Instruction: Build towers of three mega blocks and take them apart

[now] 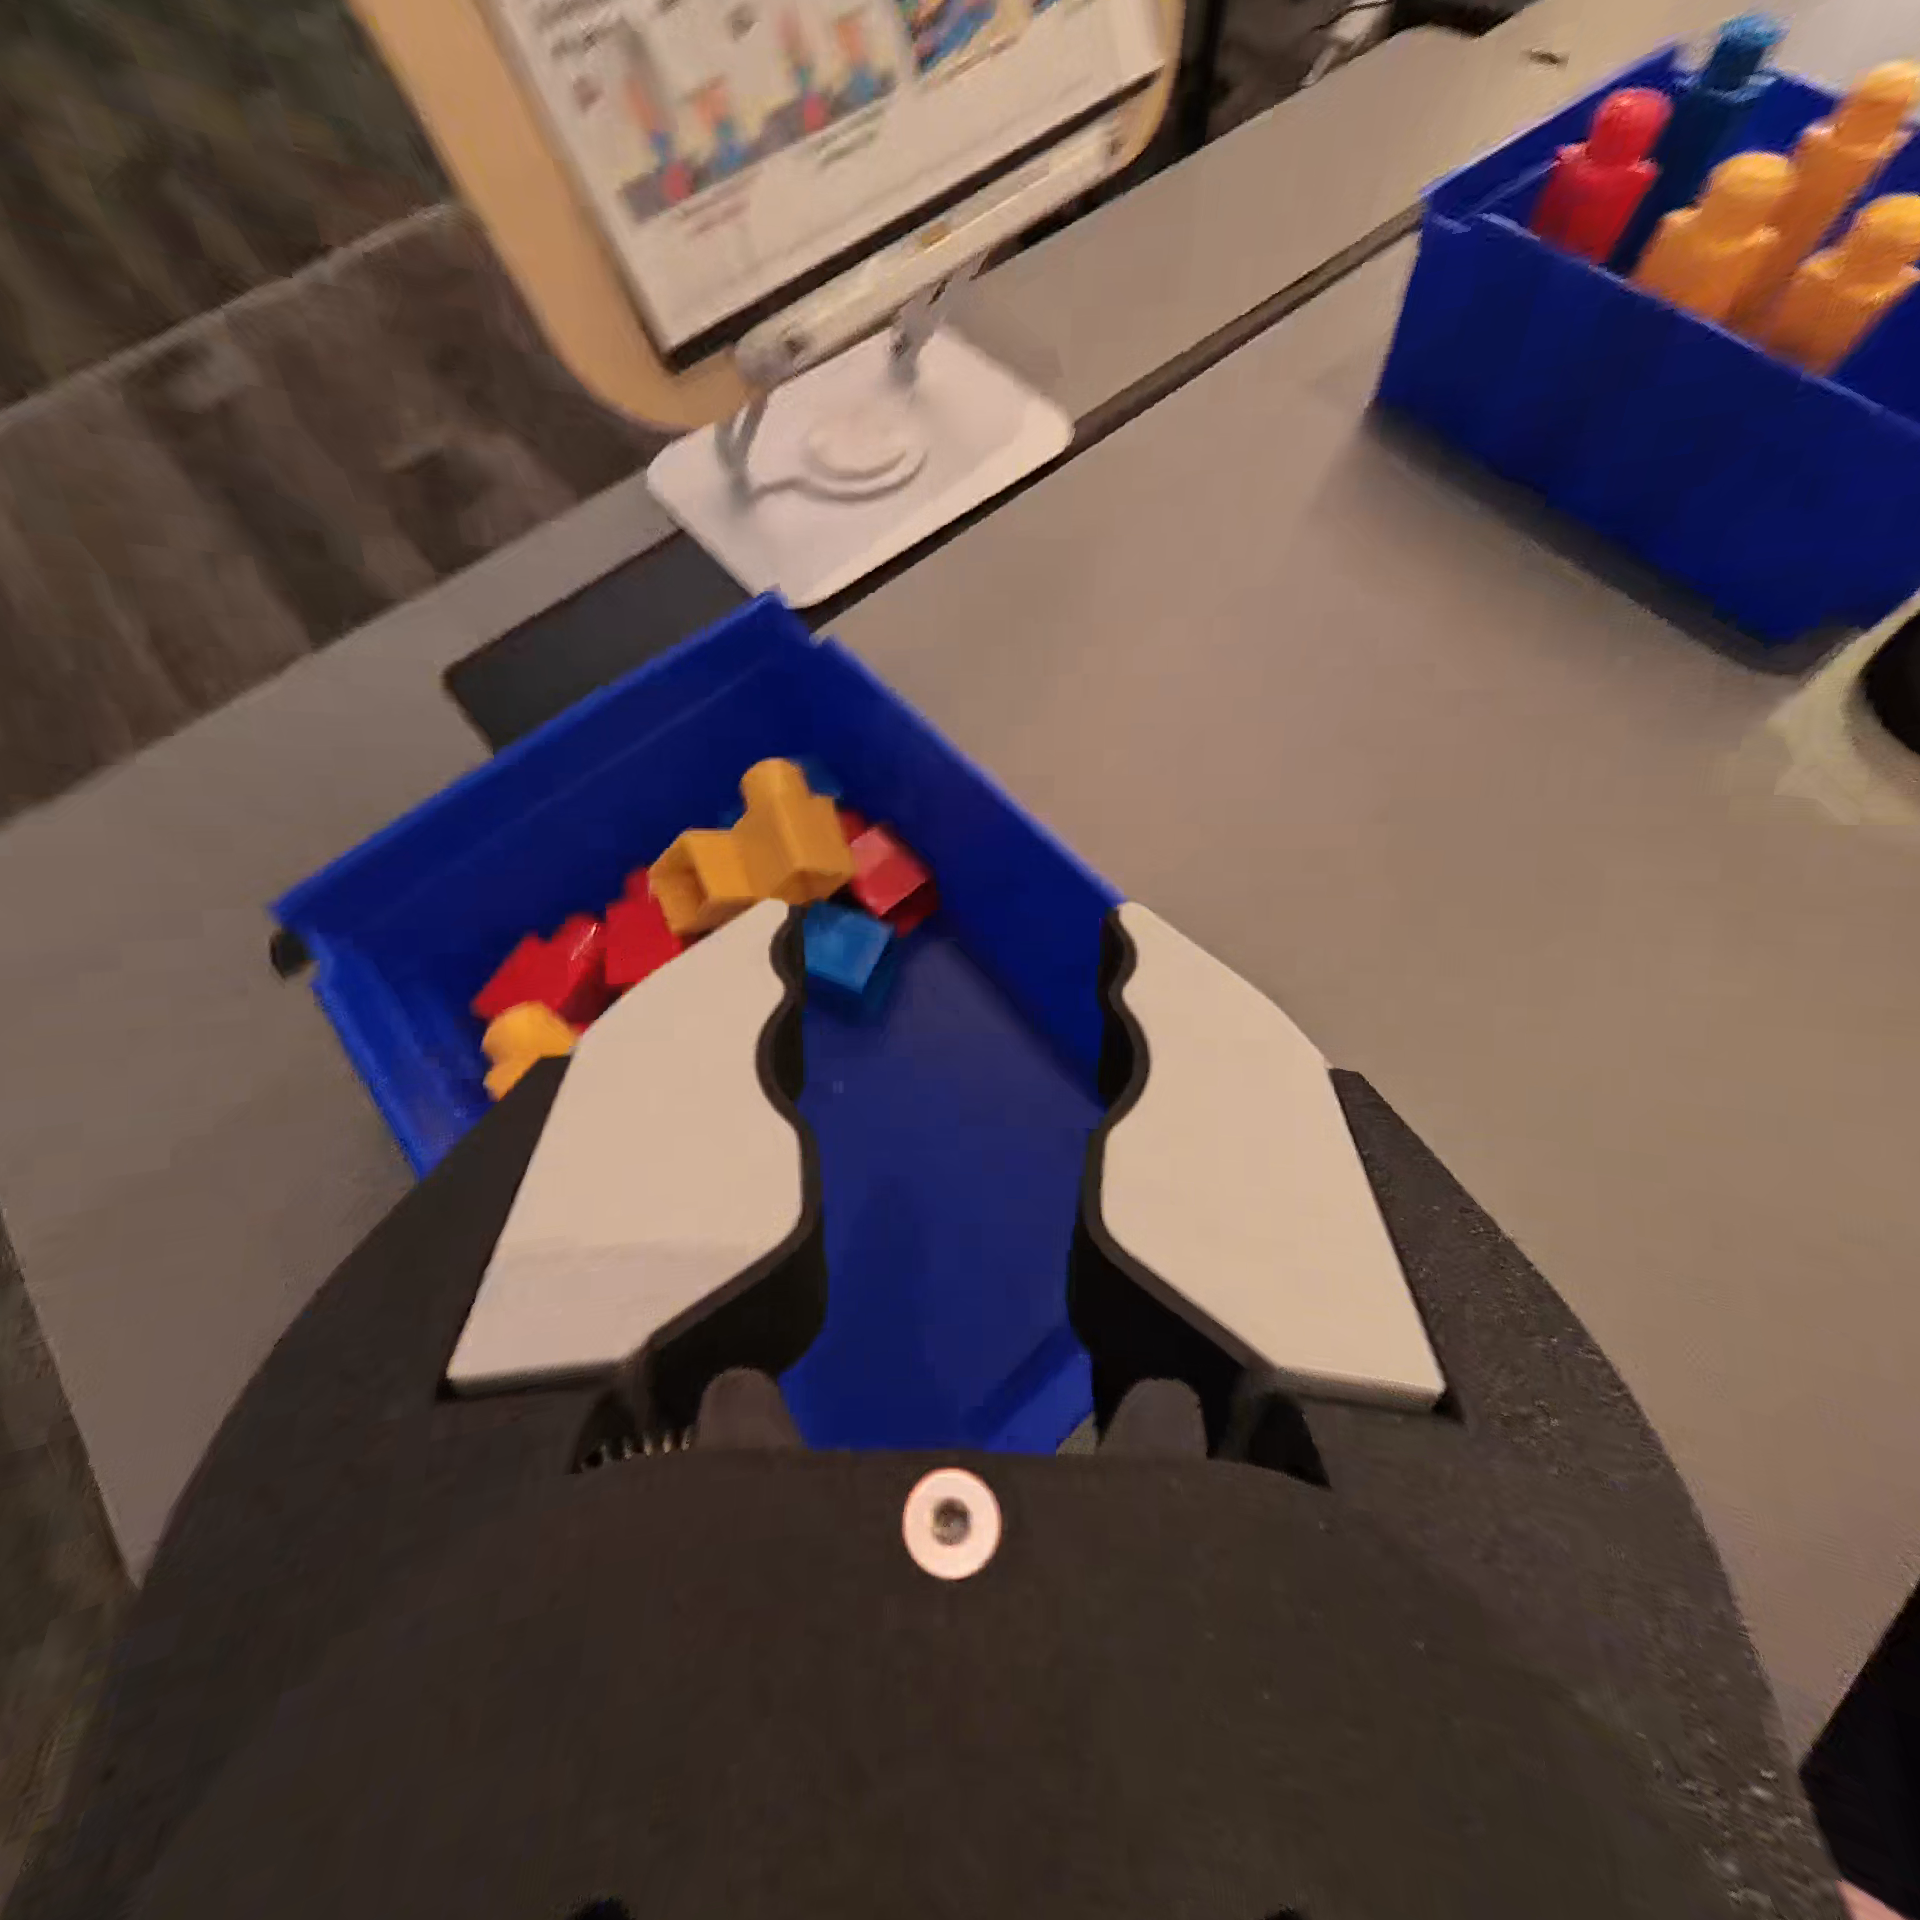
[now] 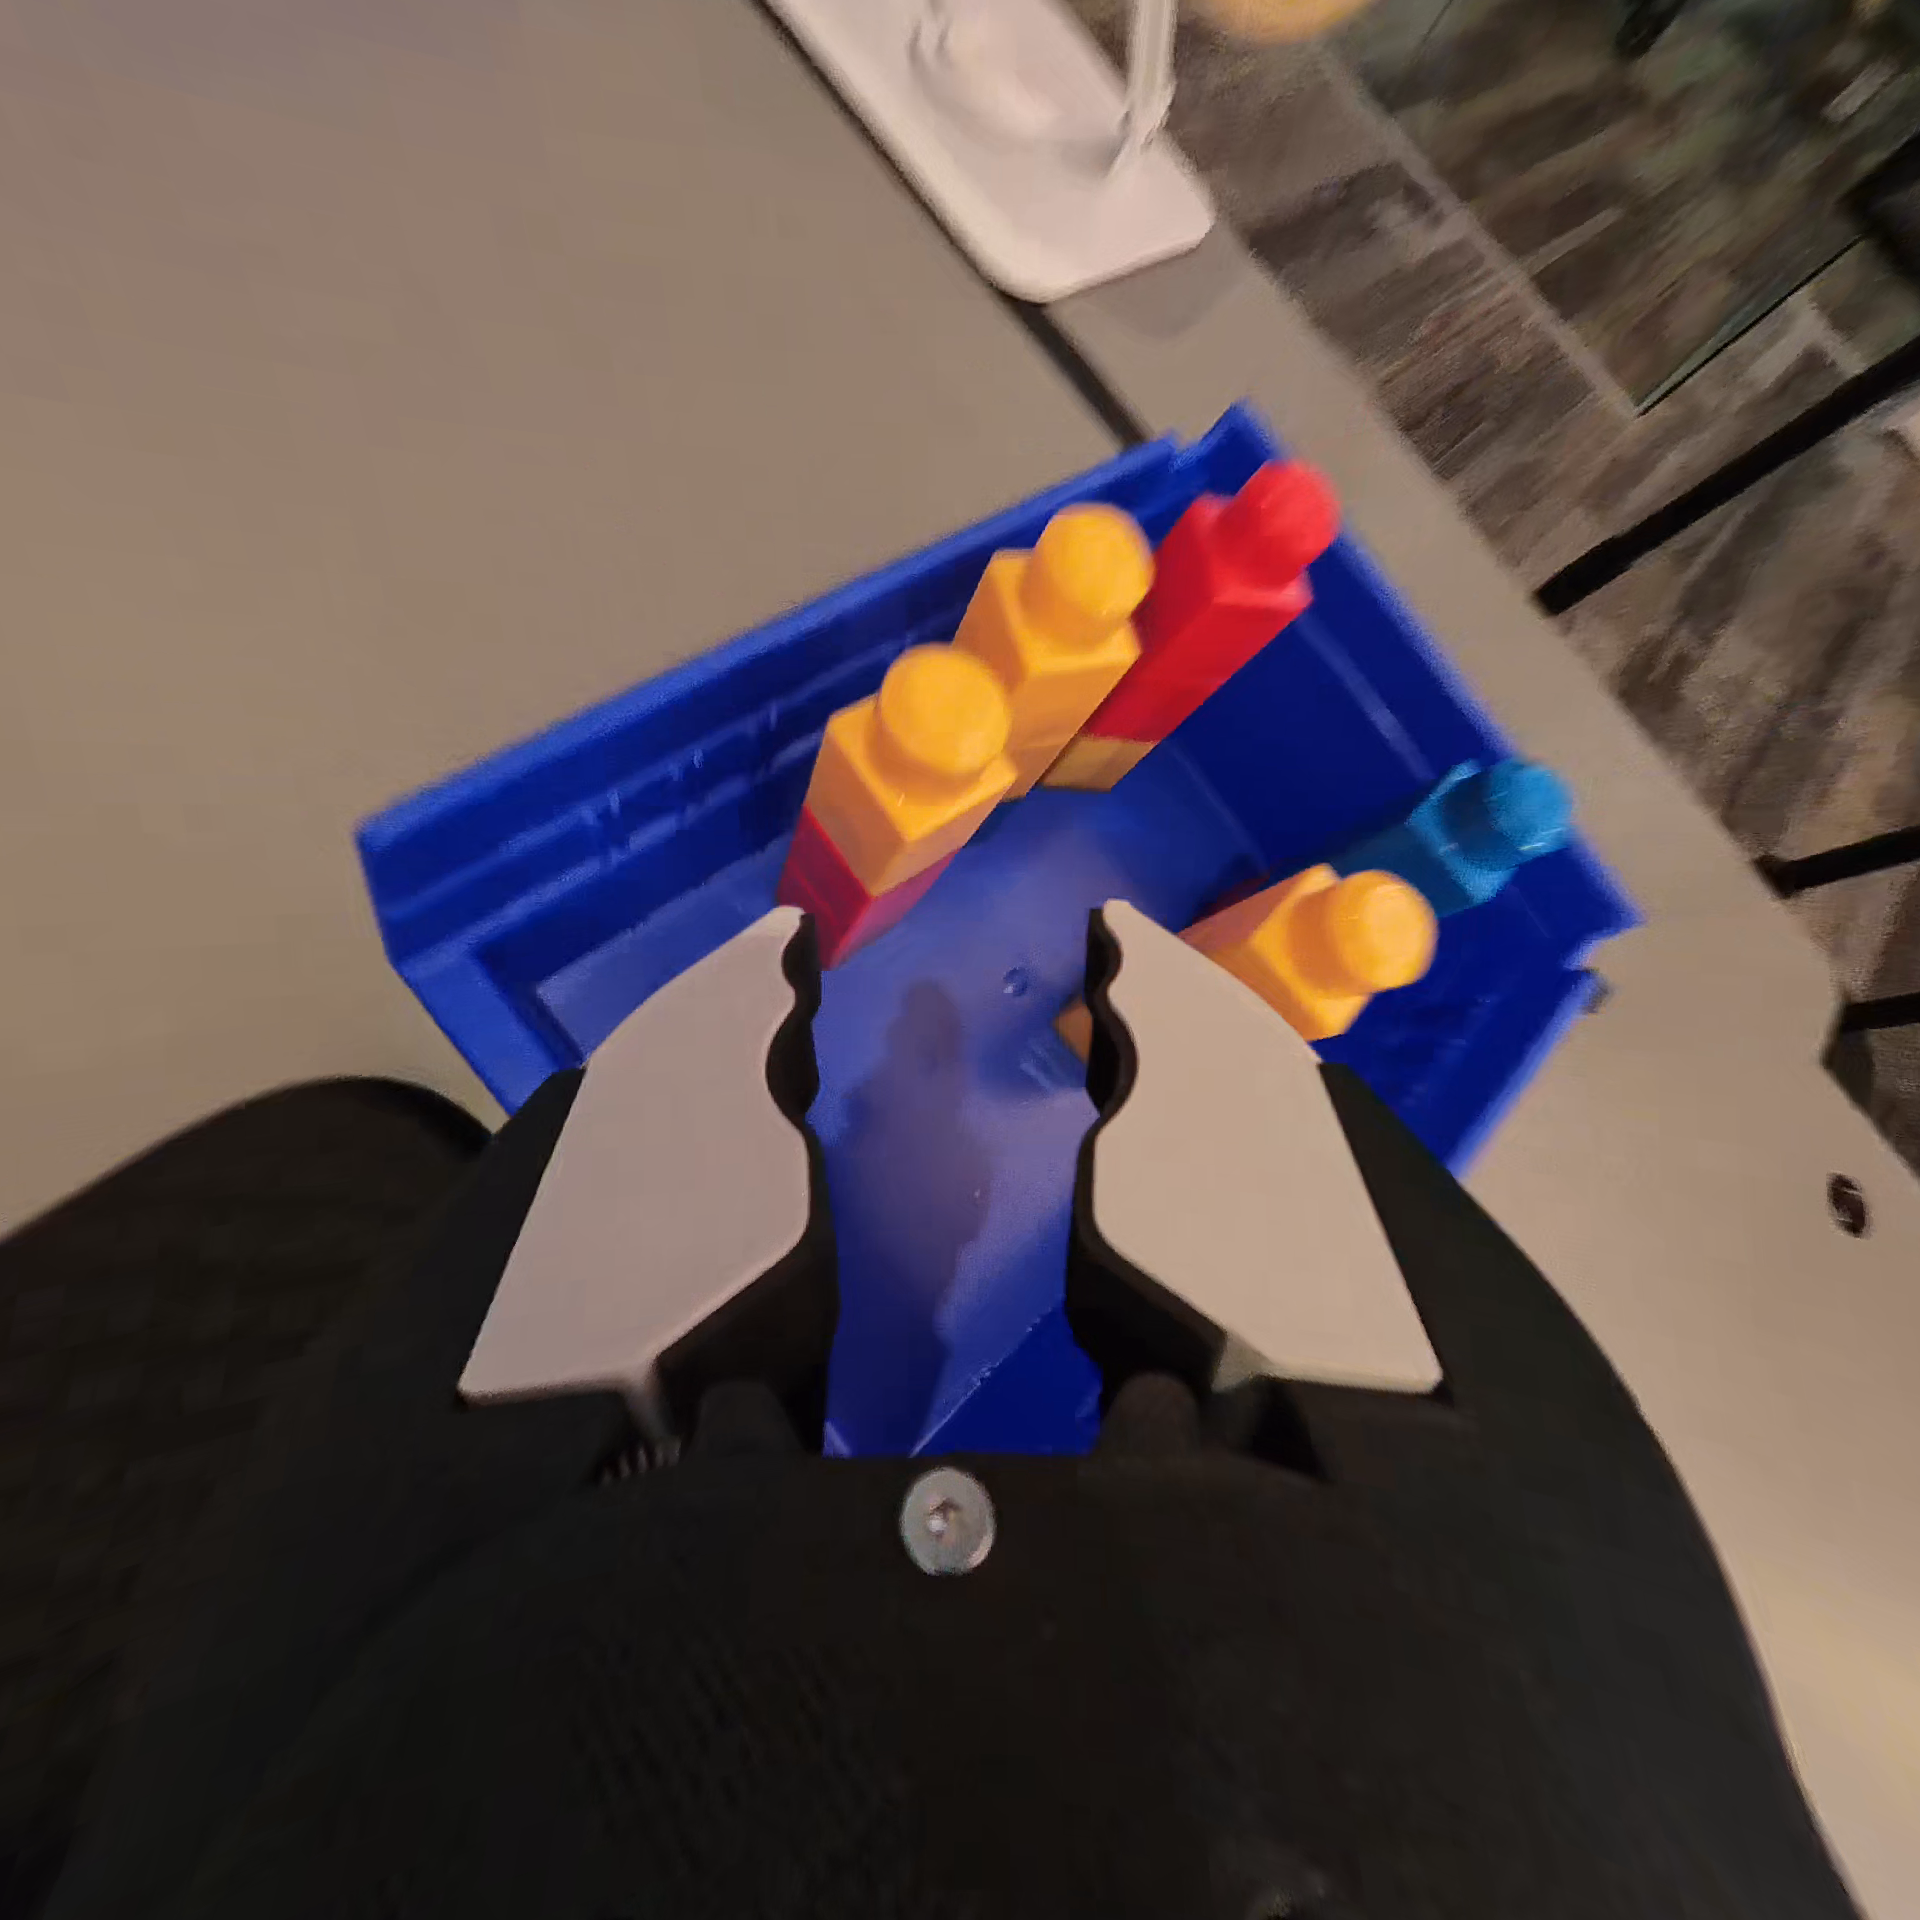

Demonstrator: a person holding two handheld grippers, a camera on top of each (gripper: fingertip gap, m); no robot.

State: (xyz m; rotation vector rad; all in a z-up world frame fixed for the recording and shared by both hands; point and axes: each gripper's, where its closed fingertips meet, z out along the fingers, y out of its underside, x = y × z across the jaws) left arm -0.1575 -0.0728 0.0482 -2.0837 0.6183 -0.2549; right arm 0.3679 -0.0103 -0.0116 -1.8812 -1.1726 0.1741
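In the left wrist view my left gripper (image 1: pixel 951 920) is open and empty above a blue bin (image 1: pixel 582 800) of loose red, yellow and blue blocks; a blue block (image 1: pixel 847 956) lies in the bin just past my left fingertip (image 1: pixel 727 956). In the right wrist view my right gripper (image 2: pixel 945 925) is open and empty over a second blue bin (image 2: pixel 582 831) that holds several standing towers. A yellow-topped tower (image 2: pixel 914 769) stands just beyond the left pad, another yellow-topped tower (image 2: pixel 1320 956) beside the right pad, a red tower (image 2: pixel 1236 592) and a blue one (image 2: pixel 1486 821) farther back.
The bins sit on a grey table (image 1: pixel 1299 748). A white stand (image 1: pixel 862 499) with a picture card (image 1: pixel 821 135) stands at the table's far edge. The tower bin also shows at the upper right of the left wrist view (image 1: pixel 1621 416). Tip to tip, the grippers are about 55 cm apart. The blue block (image 1: pixel 847 956) lies some 20 cm from my left tips, 55 cm from my right tips.
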